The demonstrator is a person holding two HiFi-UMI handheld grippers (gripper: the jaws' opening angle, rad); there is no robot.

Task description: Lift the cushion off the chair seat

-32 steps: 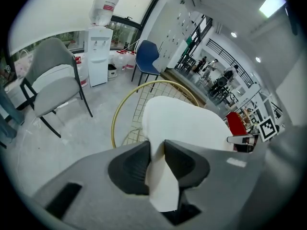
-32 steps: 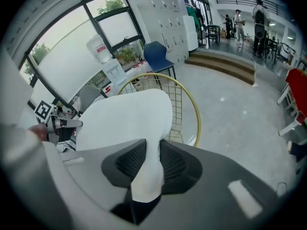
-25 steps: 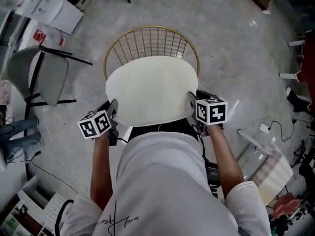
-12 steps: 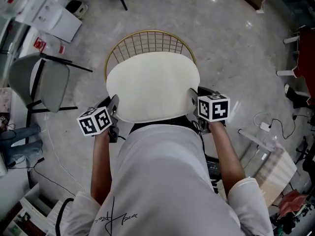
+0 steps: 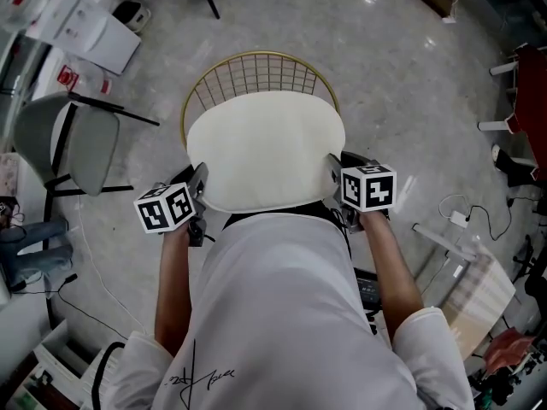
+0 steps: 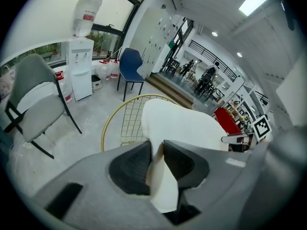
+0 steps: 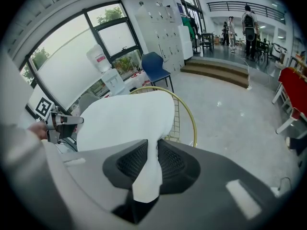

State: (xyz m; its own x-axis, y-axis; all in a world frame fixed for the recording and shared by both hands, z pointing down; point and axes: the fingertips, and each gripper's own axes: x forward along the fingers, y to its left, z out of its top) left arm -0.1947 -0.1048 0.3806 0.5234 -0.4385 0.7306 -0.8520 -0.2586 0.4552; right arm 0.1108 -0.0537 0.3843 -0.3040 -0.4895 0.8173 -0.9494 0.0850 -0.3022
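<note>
A cream round cushion [image 5: 265, 148] hangs between my two grippers above the gold wire chair [image 5: 256, 71]. My left gripper [image 5: 198, 186] is shut on the cushion's left edge, and in the left gripper view the cushion [image 6: 184, 126] is pinched and folded between the dark pads [image 6: 132, 164]. My right gripper [image 5: 335, 173] has the right edge between its pads. Its jaws are closing on the cushion [image 7: 124, 119], which they squeeze thin. The chair's gold backrest [image 7: 189, 119] shows behind the cushion.
A grey chair [image 5: 81, 139] stands to the left, with white boxes [image 5: 85, 15] beyond it. Cables [image 5: 466, 220] and a slatted board lie on the floor at the right. A water dispenser [image 6: 81, 66] and a blue chair [image 6: 130, 68] stand by the windows.
The cushion and my left gripper have come up slightly. My right gripper has stayed nearly in place on the cushion's other edge.
</note>
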